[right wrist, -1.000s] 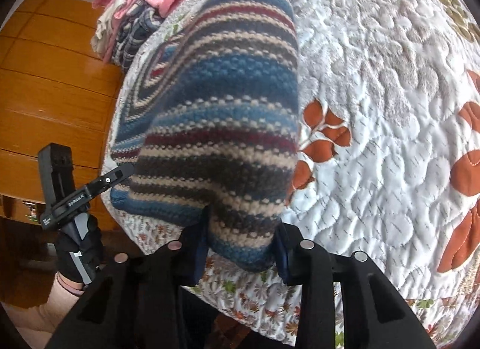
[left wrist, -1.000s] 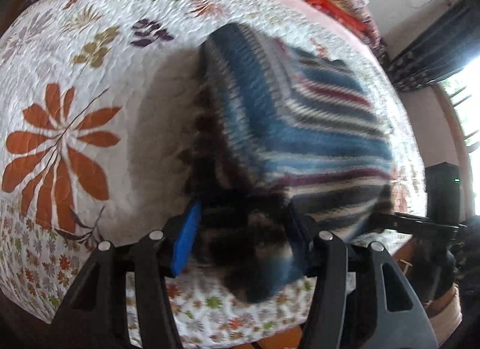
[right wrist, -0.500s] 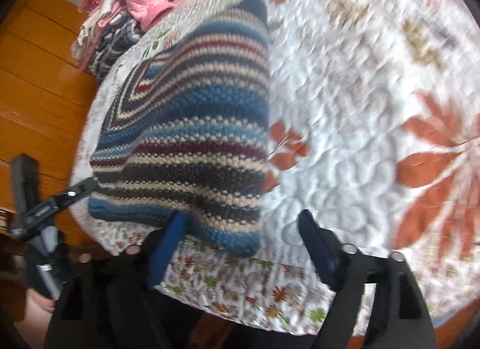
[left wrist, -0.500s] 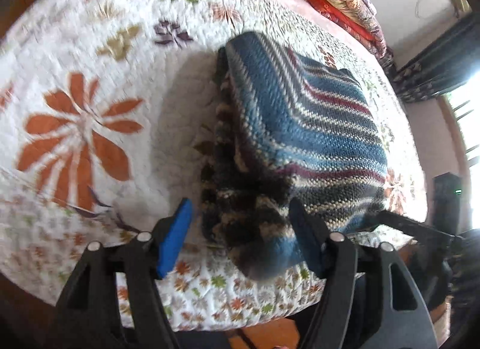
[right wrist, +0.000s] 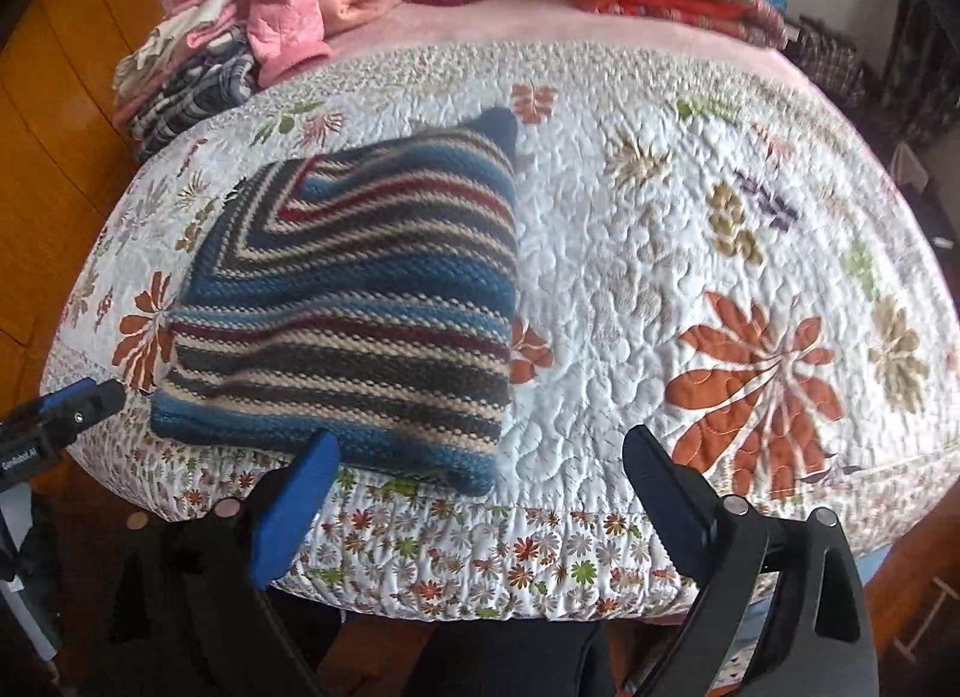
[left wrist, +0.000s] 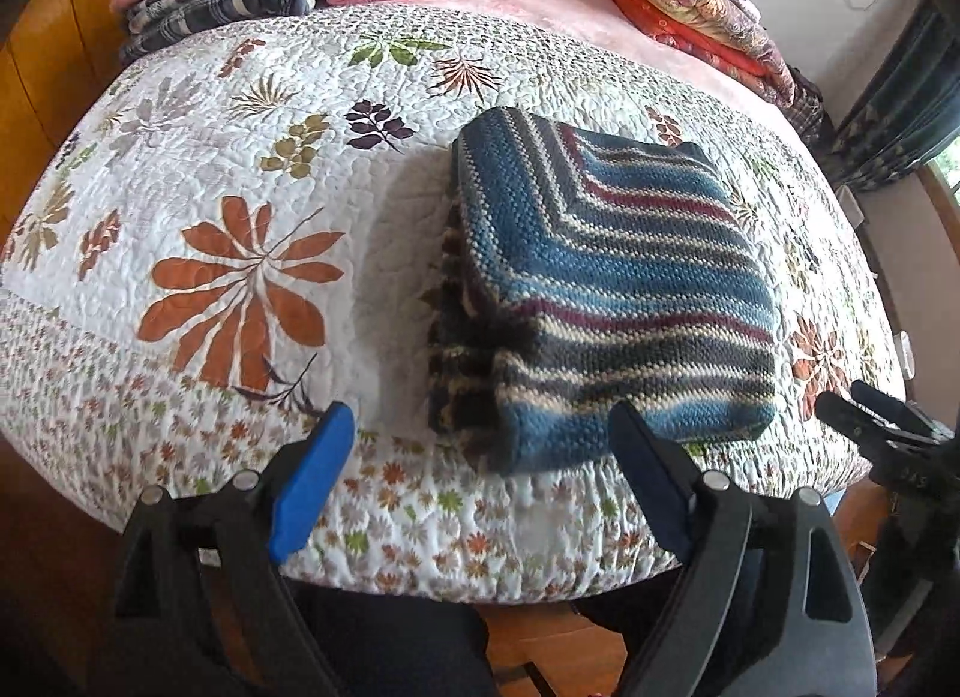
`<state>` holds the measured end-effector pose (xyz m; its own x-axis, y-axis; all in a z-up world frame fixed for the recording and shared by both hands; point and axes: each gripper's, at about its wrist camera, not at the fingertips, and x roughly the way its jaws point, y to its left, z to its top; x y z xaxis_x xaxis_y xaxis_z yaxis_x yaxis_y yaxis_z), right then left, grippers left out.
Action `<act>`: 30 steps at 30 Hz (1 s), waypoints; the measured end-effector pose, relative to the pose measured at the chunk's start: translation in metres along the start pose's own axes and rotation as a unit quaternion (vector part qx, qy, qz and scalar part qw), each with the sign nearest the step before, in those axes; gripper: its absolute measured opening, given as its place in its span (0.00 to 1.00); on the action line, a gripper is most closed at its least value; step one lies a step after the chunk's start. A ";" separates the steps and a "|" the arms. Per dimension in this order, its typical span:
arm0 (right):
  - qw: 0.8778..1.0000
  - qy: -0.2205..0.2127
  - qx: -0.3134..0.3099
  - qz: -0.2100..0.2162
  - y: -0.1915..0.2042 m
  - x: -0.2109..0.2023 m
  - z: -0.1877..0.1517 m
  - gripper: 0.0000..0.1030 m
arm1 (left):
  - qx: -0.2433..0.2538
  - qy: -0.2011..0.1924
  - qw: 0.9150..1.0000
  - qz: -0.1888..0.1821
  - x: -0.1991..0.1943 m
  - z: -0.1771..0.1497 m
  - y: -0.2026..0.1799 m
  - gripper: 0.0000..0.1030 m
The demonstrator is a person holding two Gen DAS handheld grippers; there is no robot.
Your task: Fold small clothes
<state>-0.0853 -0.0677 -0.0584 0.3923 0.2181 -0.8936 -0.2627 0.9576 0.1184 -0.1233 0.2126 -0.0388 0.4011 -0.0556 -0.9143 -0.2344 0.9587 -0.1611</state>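
Near the front edge of the bed (left wrist: 180,115), on the floral quilt, the striped knit garment (left wrist: 612,283) lies folded into a thick square. Both the left gripper (left wrist: 480,481) and the right gripper (right wrist: 480,493) hang just off the edge, jaws wide and holding nothing. One lower corner sits right at the quilt's border, so a careless nudge could tip the bulky layers open or drag them off.

A blue, cream and maroon striped knitted garment (left wrist: 618,283) lies folded into a thick square. It rests flat near the quilt's front edge.
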 end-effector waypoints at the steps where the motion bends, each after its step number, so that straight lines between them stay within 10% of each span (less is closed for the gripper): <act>1: 1.000 -0.003 -0.004 -0.003 0.004 -0.006 -0.001 0.94 | 0.001 0.000 1.000 0.005 -0.003 -0.002 -0.001 0.84; 30: 0.998 -0.030 -0.016 -0.044 0.039 -0.069 -0.016 0.96 | 0.023 -0.031 0.997 0.068 -0.065 -0.025 -0.020 0.87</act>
<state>-0.1372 -0.0482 0.0009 0.4674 0.1448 -0.8721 -0.2527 0.9672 0.0251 -0.1673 0.1903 0.0143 0.4217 0.0925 -0.9020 -0.2512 0.9678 -0.0182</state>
